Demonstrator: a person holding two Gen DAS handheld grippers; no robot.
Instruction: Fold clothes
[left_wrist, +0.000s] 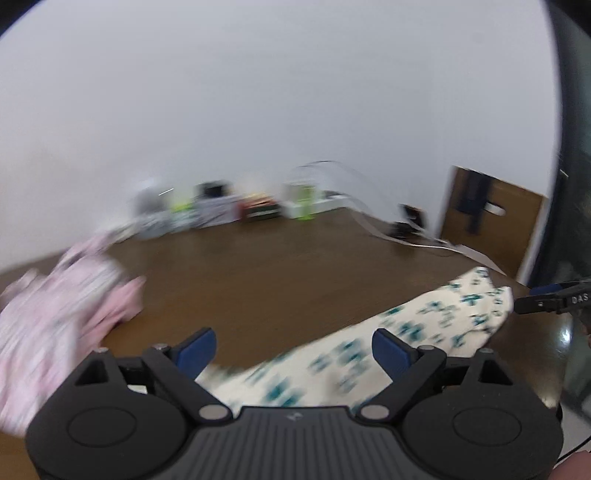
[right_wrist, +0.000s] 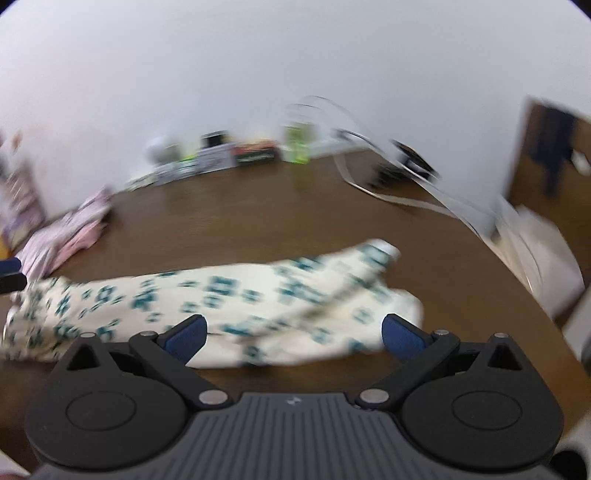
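Observation:
A cream garment with teal print (right_wrist: 229, 295) lies stretched across the brown table (right_wrist: 258, 221), blurred by motion. My right gripper (right_wrist: 291, 334) hovers open just above its near edge, nothing between the blue pads. In the left wrist view the same garment (left_wrist: 406, 332) runs from under my left gripper (left_wrist: 293, 349) toward the right, and that gripper is open too, over the cloth's end. The tip of the right gripper (left_wrist: 554, 299) shows at the far right edge. A pink garment (left_wrist: 62, 314) lies in a heap at the left, also seen as the pink heap (right_wrist: 70, 229).
Along the wall at the table's far edge stand several boxes and a green bottle (right_wrist: 297, 144). A white strap or cable (right_wrist: 406, 192) curls over the far right of the table. A brown door (left_wrist: 487, 218) is behind on the right.

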